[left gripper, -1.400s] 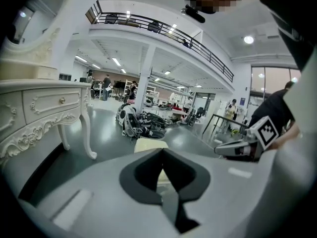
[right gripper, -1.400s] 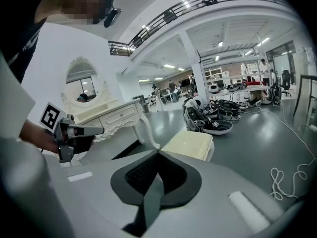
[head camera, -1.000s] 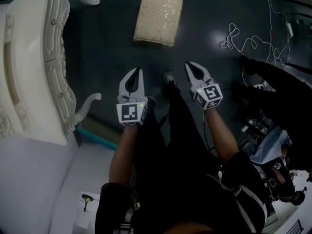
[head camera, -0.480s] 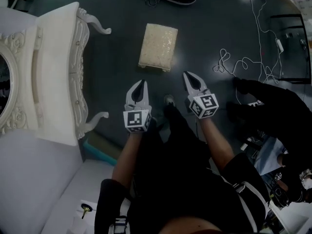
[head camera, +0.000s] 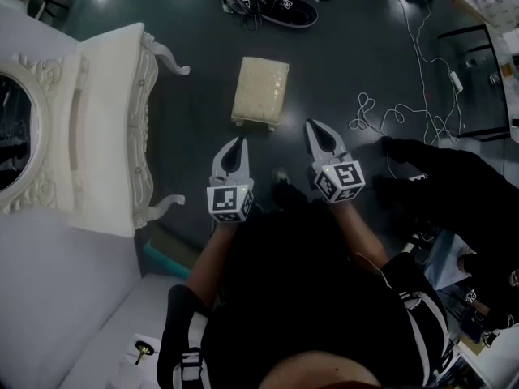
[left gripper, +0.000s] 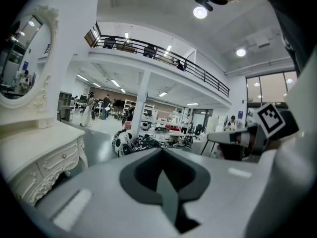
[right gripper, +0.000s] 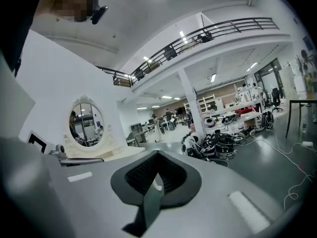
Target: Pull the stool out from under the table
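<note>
The stool (head camera: 259, 91) stands on the open floor (head camera: 199, 23), well apart from the table (head camera: 109, 96) and with none of its cream seat under the top. Its long side runs roughly along the table's front. By that placing I judge the pull complete: there is free floor on every side of it, enough for someone to sit.

Both grippers are out in front of the person's body, side by side and near the stool but not touching it. The left gripper (head camera: 237, 146) has its jaws pressed together with nothing between them, and the right gripper (head camera: 313, 130) is the same, closed and empty. Their own views look across the hall, past the mirror (head camera: 18, 143) and a far balcony, not down at the seat. So they point about level, which suits hands that have let go and have no further hold to make.

Loose cables (head camera: 389, 116) trail over the floor to the right of the stool, clear of its legs. The dark shape at the right edge may be another person, but it is too dim to say.
</note>
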